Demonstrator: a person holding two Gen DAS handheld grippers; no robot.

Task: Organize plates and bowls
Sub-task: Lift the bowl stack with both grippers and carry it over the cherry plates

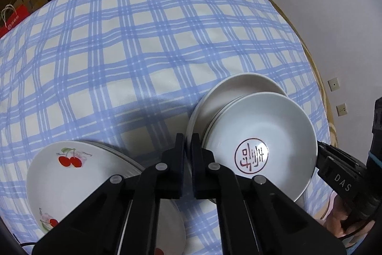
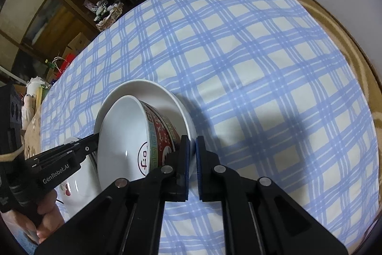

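Left wrist view: the left gripper (image 1: 188, 139) is clamped on the rim of the bowl (image 1: 259, 140); the cherry plates (image 1: 71, 183) lie to its left.

Right wrist view: the right gripper (image 2: 192, 142) is clamped on the bowl's opposite rim (image 2: 124, 135).

Left tongs (image 1: 188, 142): matte black plastic, two flat fingers (image 1: 179, 159) with blue pad faces on the inner sides. Linkage arms fan back from the fingers, each pinned by round silver rivets. From the right wrist view the body reads "GenRobot.AI" in white, with small silver screws along the arms.

Right tongs (image 2: 192, 147): same black build, blue-lined pads (image 2: 199, 159), four silver rivets on the linkage. From the left wrist view the body carries white letters "DAS"; a blue band rings the ribbed black handle. A thin dark cable trails below it.

A hand (image 2: 45, 219) wraps the left handle.
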